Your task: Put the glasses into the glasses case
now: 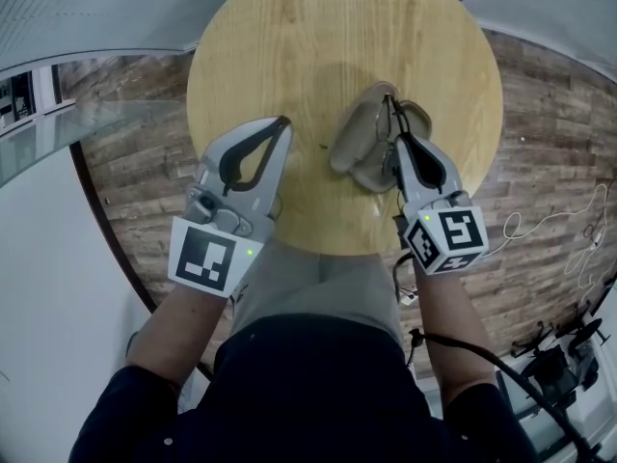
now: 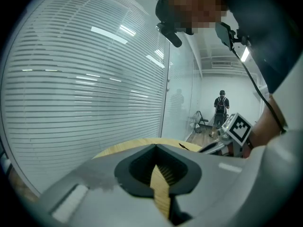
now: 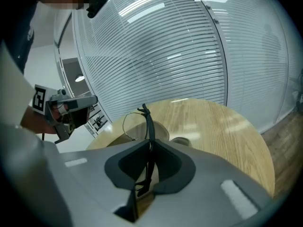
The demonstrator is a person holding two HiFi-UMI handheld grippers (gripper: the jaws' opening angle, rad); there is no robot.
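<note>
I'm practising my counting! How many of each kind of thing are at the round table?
Tables: 1
Glasses cases: 1
Glasses: 1
Grippers: 2, left gripper and right gripper
Total: 5
</note>
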